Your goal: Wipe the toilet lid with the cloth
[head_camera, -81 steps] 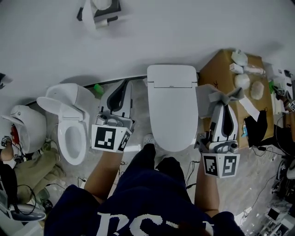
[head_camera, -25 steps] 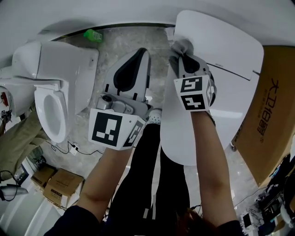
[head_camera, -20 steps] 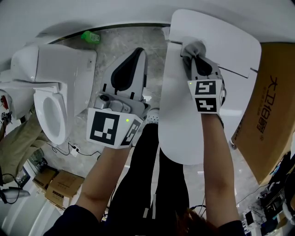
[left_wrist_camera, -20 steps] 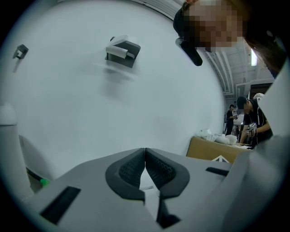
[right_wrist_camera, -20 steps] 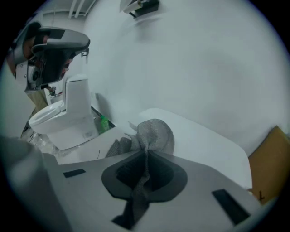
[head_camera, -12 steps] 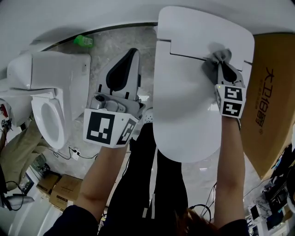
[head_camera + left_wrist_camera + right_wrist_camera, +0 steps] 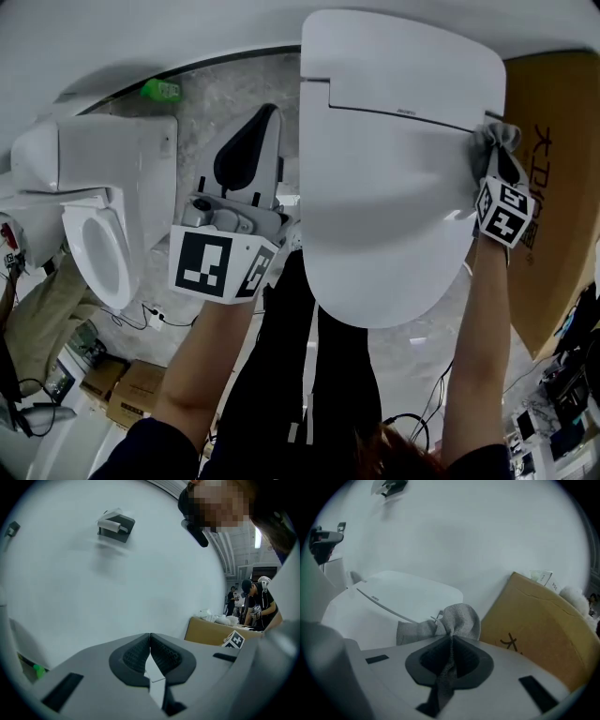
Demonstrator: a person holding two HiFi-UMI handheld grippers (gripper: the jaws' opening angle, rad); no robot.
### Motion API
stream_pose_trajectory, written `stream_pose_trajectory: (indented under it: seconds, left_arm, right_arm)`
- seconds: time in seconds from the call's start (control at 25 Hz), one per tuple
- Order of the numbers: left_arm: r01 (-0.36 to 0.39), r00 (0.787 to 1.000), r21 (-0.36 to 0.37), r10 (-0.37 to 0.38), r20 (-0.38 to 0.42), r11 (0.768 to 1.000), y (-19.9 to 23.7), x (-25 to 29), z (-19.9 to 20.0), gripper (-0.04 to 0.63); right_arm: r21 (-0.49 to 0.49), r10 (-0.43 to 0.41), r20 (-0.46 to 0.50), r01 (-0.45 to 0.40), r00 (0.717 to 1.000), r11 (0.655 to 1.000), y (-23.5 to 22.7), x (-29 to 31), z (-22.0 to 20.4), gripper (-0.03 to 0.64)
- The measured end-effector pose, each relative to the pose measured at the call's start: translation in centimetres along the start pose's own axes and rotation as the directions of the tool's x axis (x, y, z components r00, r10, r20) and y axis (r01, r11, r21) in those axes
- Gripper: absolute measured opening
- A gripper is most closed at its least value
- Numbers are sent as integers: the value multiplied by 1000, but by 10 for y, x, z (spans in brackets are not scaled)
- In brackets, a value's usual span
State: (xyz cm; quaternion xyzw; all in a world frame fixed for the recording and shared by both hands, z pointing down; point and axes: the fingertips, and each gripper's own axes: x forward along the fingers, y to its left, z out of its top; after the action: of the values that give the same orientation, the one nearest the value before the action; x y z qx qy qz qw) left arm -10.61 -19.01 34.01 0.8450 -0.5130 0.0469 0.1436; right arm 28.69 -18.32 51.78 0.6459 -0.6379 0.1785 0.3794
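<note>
The cloth point(image 7: 494, 141) is grey and woven, the lid point(image 7: 394, 169) plain white, the box point(image 7: 553, 187) brown with dark print, the floor point(image 7: 194, 120) mottled grey.

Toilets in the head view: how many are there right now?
2. The closed toilet is centre-right, the cloth at its right edge; the open toilet stands at the left edge. More could be out of frame.

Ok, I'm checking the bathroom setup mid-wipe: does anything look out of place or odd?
Nothing looks damaged or spilled. The grey cloth is bunched in the right gripper's shut jaws at the white toilet lid's right edge, not spread flat. A small green object lies on the floor by the wall.
</note>
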Motion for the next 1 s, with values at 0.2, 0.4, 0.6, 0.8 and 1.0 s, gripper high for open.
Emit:
stream_pose_trajectory:
  seconds: [0.2,0.4,0.6,0.8,1.0]
  left_arm:
    - [-5,1000,1,5,1,1000,3,0,-1,20]
    - [-17,1000,-3,17,2,1000,10,-3,-2,21]
    - [-31,1000,-2,31,-2,1000,21,-7,-2,21]
    - [-48,999,9,48,0,999,35,-13,3,20]
    - [-65,998,2,65,-3,998,44,-18,0,20]
  right_arm:
    - [-20,27,39,-26,999,999,41,-6,11,32]
    - [-145,145,102,-129,984,981,127,-10,47,32]
    - [-291,286,148,-234,947,927,229,-15,83,32]
    - [-421,404,175,-303,898,855,315,-30,107,32]
    - [-544,524,153,-371,838,753,370,-52,106,32]
